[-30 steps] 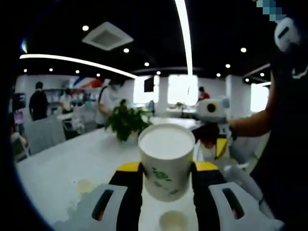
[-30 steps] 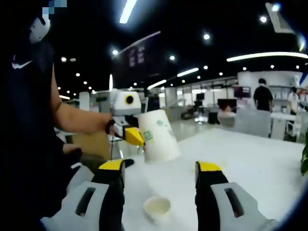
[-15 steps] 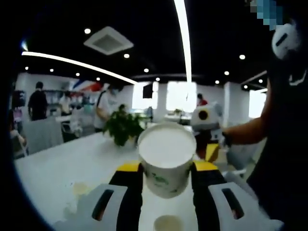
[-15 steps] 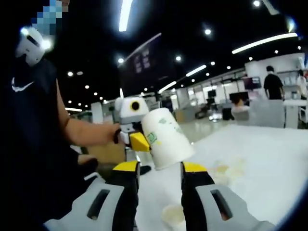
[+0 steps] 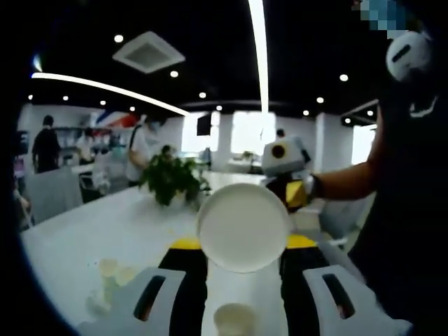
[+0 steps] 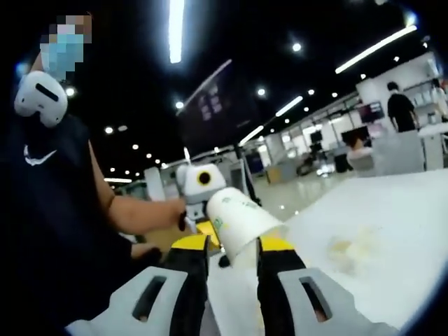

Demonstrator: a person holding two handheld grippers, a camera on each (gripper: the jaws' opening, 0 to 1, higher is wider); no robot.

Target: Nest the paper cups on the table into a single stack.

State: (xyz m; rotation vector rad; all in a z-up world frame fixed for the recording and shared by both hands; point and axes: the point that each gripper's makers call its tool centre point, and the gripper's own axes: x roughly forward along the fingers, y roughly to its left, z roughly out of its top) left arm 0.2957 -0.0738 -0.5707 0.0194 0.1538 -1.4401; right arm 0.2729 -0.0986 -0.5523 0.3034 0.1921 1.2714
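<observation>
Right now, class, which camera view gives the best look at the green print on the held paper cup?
The right gripper view: there the paper cup lies tilted with its side wall towards the camera, so the green print shows. In the left gripper view the paper cup faces the lens end on as a white disc between the jaws, its print hidden.

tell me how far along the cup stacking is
Done: nothing visibly nested yet. In hand: the left hand-held gripper holds one paper cup tipped, its bottom facing the left gripper view's camera; in the right gripper view that cup sits just above the right hand-held gripper, whose jaws are close together. Left: another cup stands on the white table, not yet joined.
</observation>
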